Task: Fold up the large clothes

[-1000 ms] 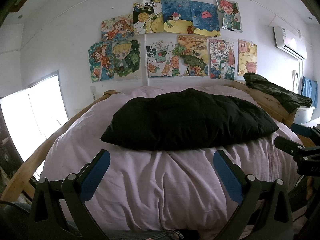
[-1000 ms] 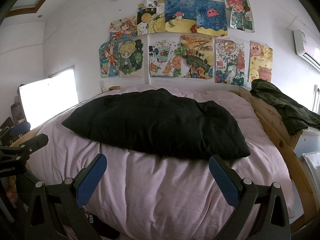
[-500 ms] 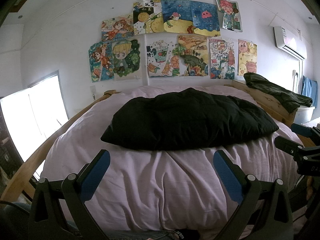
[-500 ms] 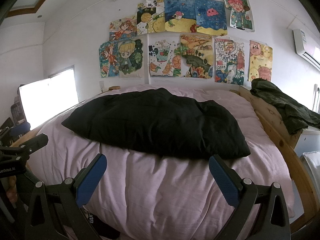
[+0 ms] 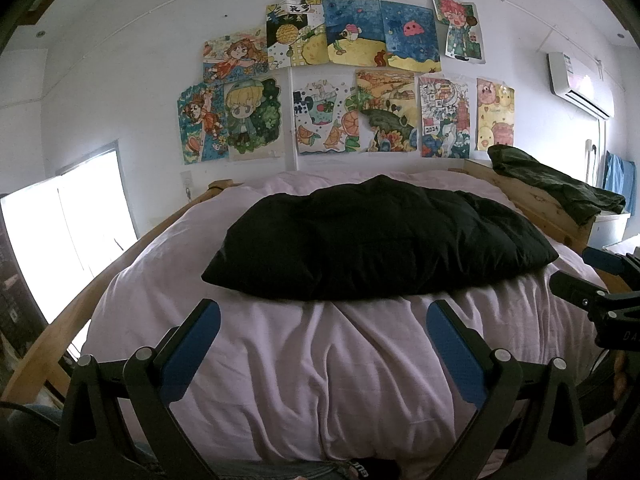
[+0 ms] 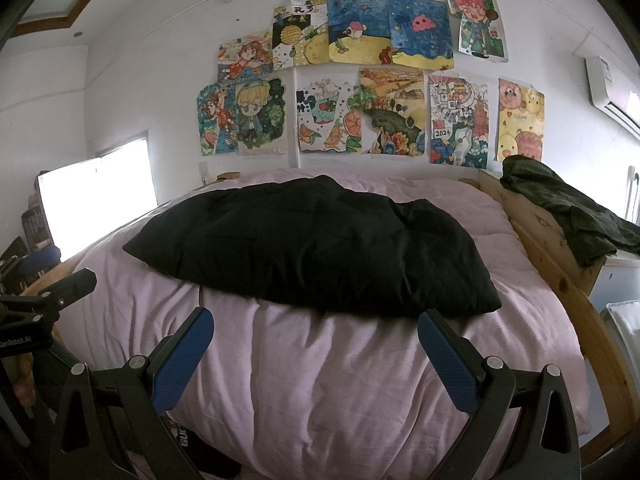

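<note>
A large black garment lies in a flat, bulky heap across the middle of a bed covered with a pale pink duvet. My left gripper stands open over the duvet, short of the garment's near edge, with nothing between its blue pads. My right gripper is open too, its right fingertip close to the garment's near right corner. Each gripper shows at the edge of the other's view, the right gripper and the left gripper.
A wooden bed frame runs along the right side, with a dark green cloth draped over it. Coloured drawings cover the wall behind the bed. A bright window is on the left, an air conditioner on the upper right.
</note>
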A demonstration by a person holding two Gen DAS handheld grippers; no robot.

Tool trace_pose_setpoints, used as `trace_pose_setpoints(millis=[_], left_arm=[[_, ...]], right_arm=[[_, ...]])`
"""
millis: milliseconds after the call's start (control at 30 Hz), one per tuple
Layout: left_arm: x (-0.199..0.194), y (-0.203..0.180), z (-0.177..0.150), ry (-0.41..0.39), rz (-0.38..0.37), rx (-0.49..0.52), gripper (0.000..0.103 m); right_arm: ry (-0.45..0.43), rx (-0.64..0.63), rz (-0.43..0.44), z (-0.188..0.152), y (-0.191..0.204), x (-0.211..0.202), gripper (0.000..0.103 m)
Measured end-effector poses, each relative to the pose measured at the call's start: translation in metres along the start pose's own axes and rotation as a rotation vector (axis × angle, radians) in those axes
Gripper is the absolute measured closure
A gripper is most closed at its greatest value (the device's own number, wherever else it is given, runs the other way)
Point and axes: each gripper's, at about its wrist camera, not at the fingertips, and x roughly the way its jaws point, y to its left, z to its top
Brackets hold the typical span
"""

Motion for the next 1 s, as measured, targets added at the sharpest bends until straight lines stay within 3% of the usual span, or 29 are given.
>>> trace_pose_setpoints(millis=[767,1000], left_arm=[[-0.0008,0.0005,-0.0014,-0.002,-0.013,-0.009,0.002],[-0.0010,0.0030,-0.0060,-0.014,0.013,-0.020,0.002]], right_arm=[[0.001,0.003,-0.002,0.0020,0.0013,-0.0007,0.000],[0.002,0.004,-0.001,0.0019,0.0012,-0.0003,0.000]])
